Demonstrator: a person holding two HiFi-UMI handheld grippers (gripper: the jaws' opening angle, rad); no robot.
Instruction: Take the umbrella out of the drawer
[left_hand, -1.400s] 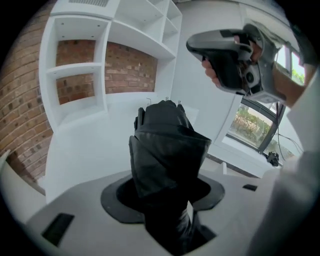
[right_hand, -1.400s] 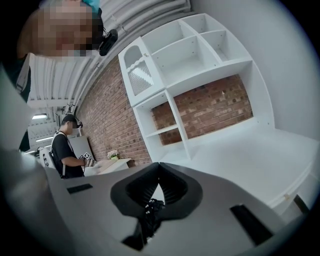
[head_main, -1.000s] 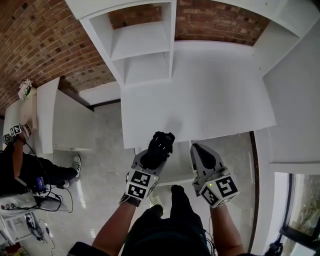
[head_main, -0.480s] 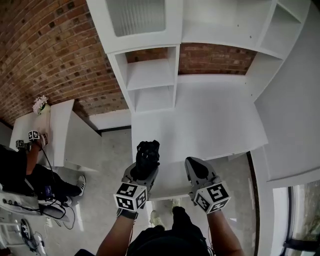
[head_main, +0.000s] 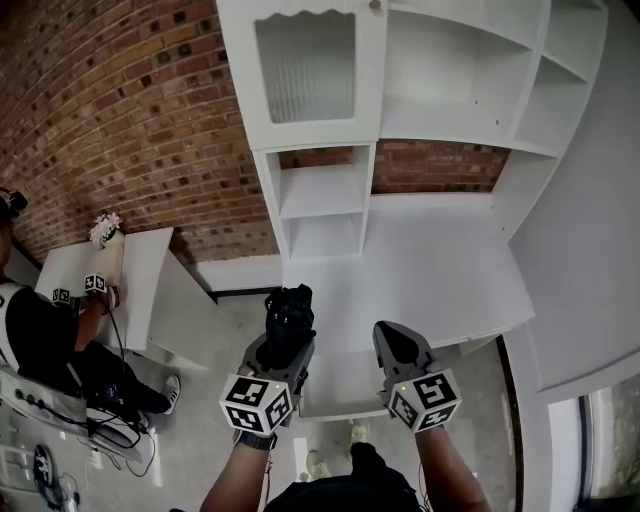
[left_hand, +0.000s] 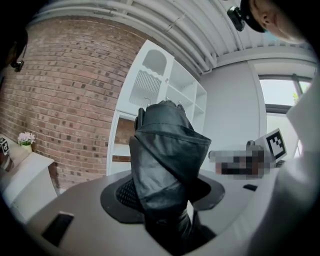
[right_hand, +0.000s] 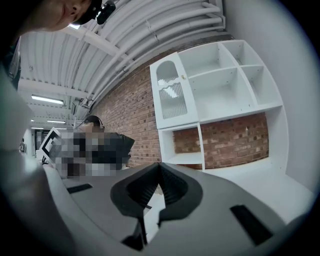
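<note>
A black folded umbrella (head_main: 288, 310) sticks up out of my left gripper (head_main: 282, 342), which is shut on its lower part. In the left gripper view the umbrella (left_hand: 167, 150) fills the middle, pinched between the jaws of the left gripper (left_hand: 165, 192). My right gripper (head_main: 397, 342) hangs beside it, shut with nothing in it; in the right gripper view the right gripper (right_hand: 160, 176) shows its pads touching. Both hover above the front edge of the white desk (head_main: 430, 270). Below and between them a white drawer (head_main: 340, 385) stands pulled out.
A white shelf unit (head_main: 325, 195) with a glass-fronted cabinet door (head_main: 305, 65) rises at the back of the desk against a brick wall (head_main: 120, 110). A low white side table (head_main: 135, 285) with flowers (head_main: 103, 228) stands left, where another person (head_main: 40, 345) sits.
Both grippers have risen above the desk's front edge, the left one carrying the umbrella up with it. The head view has tilted up, so more of the shelf unit shows.
</note>
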